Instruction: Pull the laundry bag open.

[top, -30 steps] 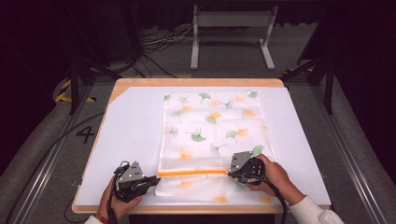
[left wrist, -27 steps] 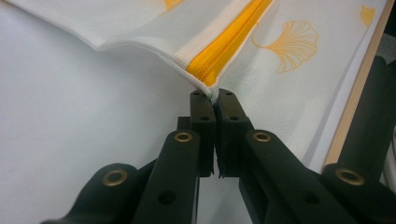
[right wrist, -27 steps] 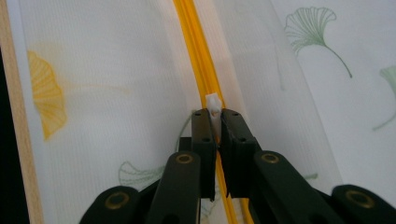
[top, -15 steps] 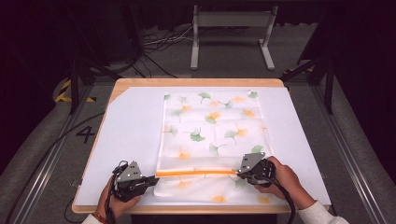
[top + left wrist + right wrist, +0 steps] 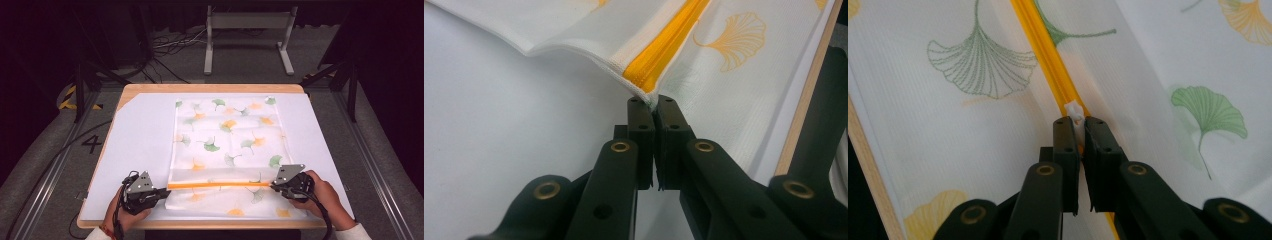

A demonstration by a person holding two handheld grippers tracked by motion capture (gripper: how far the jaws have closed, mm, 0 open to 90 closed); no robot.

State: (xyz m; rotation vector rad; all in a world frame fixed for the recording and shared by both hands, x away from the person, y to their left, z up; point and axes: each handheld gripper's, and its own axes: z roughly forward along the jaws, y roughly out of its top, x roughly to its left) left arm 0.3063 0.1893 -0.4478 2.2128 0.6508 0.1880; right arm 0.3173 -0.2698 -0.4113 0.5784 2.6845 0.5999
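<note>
A white cloth cover (image 5: 230, 130) printed with green and orange ginkgo leaves lies flat on the white table sheet (image 5: 140, 140). An orange zipper (image 5: 220, 185) runs across its near end. At the zipper's left end, my left gripper (image 5: 165, 191) is shut on the cover's edge; the left gripper view shows the jaws (image 5: 654, 102) pinching the cloth just below the orange zipper (image 5: 669, 45). At the right end, my right gripper (image 5: 274, 186) is shut on the small white zipper pull (image 5: 1074, 111), with the zipper (image 5: 1038, 45) running away ahead of it.
The table's wooden front edge (image 5: 200, 224) lies just behind both hands. On the floor beyond the table are a grey metal stand (image 5: 247, 30) and cables (image 5: 170, 45). Metal rails (image 5: 380, 170) run along both sides.
My right gripper has slid to the right along the zipper with the pull in its jaws. The left gripper has stayed put on the cover's edge.
</note>
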